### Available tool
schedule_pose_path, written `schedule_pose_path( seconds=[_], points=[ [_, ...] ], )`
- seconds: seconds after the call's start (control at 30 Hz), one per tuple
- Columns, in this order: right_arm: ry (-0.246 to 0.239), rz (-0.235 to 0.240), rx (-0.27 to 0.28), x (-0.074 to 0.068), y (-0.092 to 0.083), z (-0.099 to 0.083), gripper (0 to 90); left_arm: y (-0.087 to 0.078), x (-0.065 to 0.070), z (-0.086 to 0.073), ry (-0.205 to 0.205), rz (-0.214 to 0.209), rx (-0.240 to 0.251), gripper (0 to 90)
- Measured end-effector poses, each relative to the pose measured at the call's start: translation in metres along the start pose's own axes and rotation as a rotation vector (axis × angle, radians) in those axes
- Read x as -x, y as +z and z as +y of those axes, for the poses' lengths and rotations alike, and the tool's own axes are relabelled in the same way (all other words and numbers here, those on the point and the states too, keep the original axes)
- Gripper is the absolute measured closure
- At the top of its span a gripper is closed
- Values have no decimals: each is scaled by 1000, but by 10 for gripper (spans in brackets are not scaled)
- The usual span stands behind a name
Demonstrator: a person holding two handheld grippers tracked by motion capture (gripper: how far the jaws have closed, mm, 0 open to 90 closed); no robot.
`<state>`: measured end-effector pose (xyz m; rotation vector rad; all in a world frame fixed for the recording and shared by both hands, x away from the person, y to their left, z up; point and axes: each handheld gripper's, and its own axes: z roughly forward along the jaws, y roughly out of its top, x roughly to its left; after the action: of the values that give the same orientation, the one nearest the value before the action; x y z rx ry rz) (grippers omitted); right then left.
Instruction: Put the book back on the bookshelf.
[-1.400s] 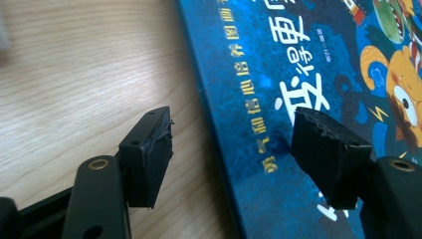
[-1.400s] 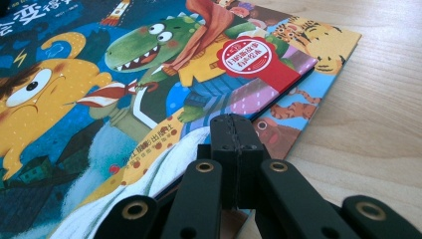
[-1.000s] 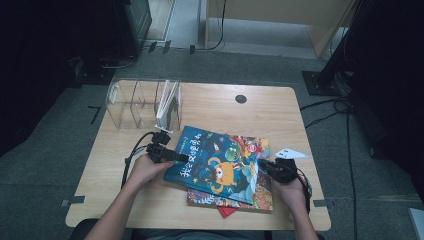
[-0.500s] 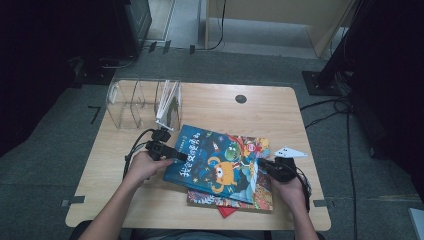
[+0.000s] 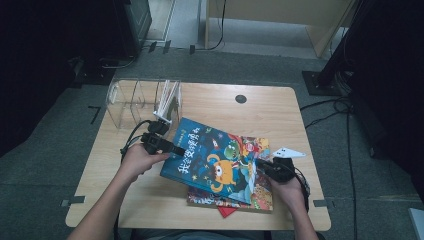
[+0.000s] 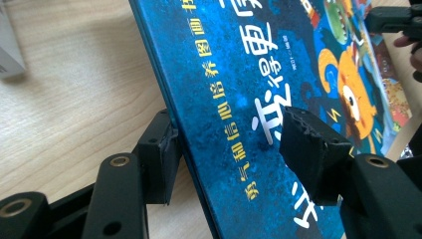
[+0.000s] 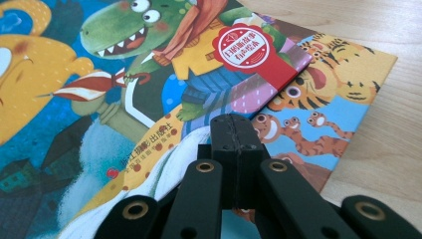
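While the left tool (image 5: 172, 148) straddles the spine edge of the blue picture book (image 5: 215, 159), its jaws stand apart, one under the book and one over the cover; they have just been closing, and in the left gripper view the upper pad (image 6: 311, 149) sits on or just above the cover: which cannot be told, and the lower pad (image 6: 161, 154) is at the book's edge. The book is tilted, its spine side raised off the table (image 5: 150, 200) at this tool and its far side resting lower, toward the right tool (image 5: 260, 163).

The right tool is closed, its two jaws pressed flat together with nothing seen between them, tips lying on or just above the blue book's cover near its far corner; contact cannot be confirmed from the right gripper view (image 7: 236, 134).

Beneath the blue book, and beyond the right tool's tips, lies a second picture book (image 7: 338, 84) with tigers on its cover, flat on the table. A red sheet corner (image 5: 226, 211) projects from under that stack, on the near side.

Behind the left tool, just beyond it, stands a clear divided rack (image 5: 135, 100) holding thin white items in its compartment nearest the tool
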<state>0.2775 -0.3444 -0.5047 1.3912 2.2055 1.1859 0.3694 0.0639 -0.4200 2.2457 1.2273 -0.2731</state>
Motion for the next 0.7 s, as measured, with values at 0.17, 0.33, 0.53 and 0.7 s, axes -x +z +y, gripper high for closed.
schedule_pose_path(
  seconds=[0.17,0.33,0.53,0.7],
  points=[
    [-8,10,-5,-4,2,1,900,-17,7,6,27,18,6,474],
    [-27,20,-12,-11,6,3,900,-34,15,14,47,38,14,505],
    [-51,30,-15,-18,10,6,900,-48,23,23,63,50,10,542],
    [-59,43,-16,-23,15,8,900,-58,28,30,62,76,1,553]
  ],
)
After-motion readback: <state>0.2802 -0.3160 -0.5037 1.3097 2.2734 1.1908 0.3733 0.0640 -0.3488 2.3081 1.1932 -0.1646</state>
